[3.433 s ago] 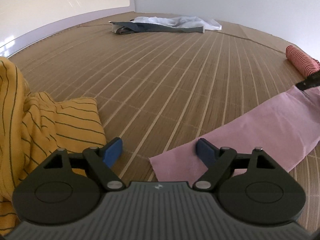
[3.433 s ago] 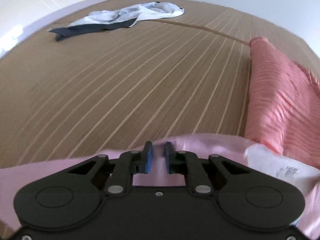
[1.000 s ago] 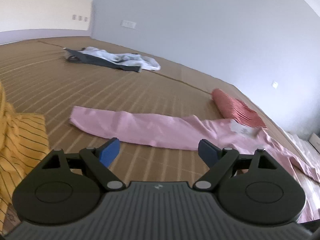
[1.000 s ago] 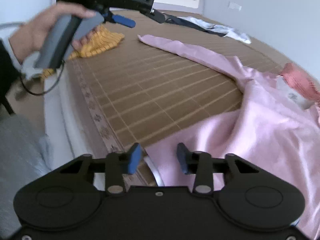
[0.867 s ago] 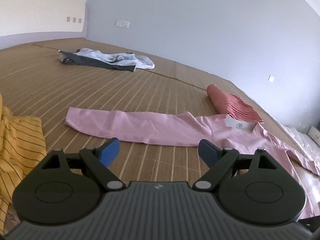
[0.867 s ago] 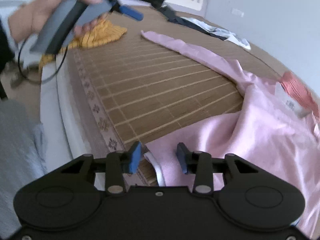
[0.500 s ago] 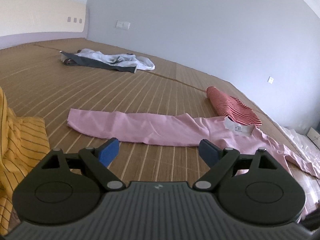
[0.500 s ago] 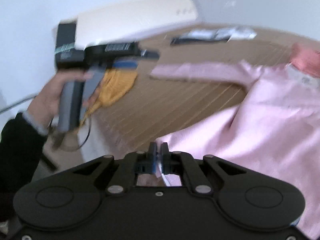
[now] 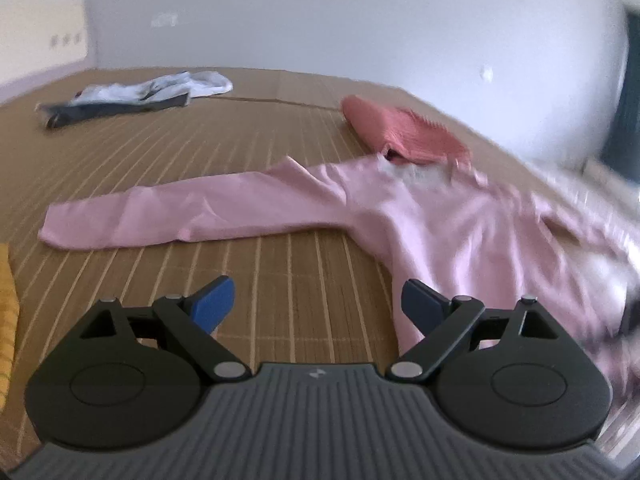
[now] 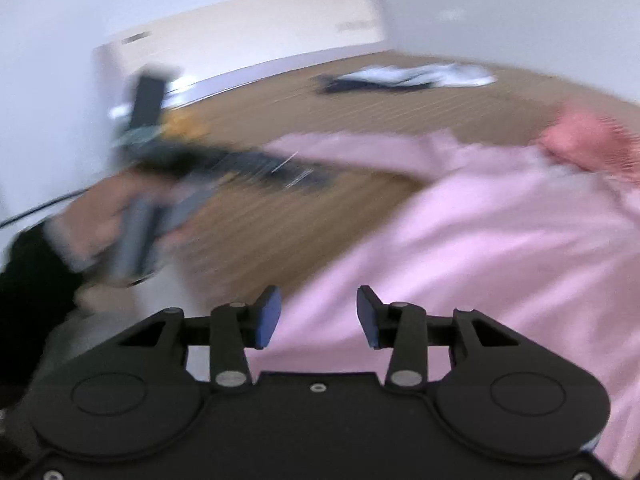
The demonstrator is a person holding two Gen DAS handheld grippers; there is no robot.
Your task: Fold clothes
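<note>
bamboo mat [image 9: 280,152]: the largest surface, taken here as the landmark; ribbed and slippery-looking, so cloth could be dragged along it rather than creased if pulled flat
pink shirt [image 9: 420,220]: the task's thing, spread near the middle of the mat with one sleeve [image 9: 160,216] stretched out toward the mat's left side; the body is rumpled and runs toward the mat's near edge, so a fold begun now could be judged likely to trap wrinkles; part of it may hang past that edge, though blur prevents certainty
red striped garment [image 9: 400,130]: lying on the mat just beyond the shirt's collar, touching or nearly so; it could be caught and dragged if the collar end is lifted carelessly
white and dark clothes [image 9: 136,96]: heaped at the mat's far side, well apart from the shirt; no risk is seen
yellow striped garment [image 9: 8,300]: at the mat's near left edge, beside the left tool; it could be snagged by a low sweep
left gripper [image 9: 316,304]: held over the mat's near part, jaws wide apart, nothing between them; a grab made in this blur could miss the hem
right gripper [image 10: 316,314]: over the shirt's body [image 10: 480,260], jaws apart and empty; both tools are close, so a collision is possible
</note>
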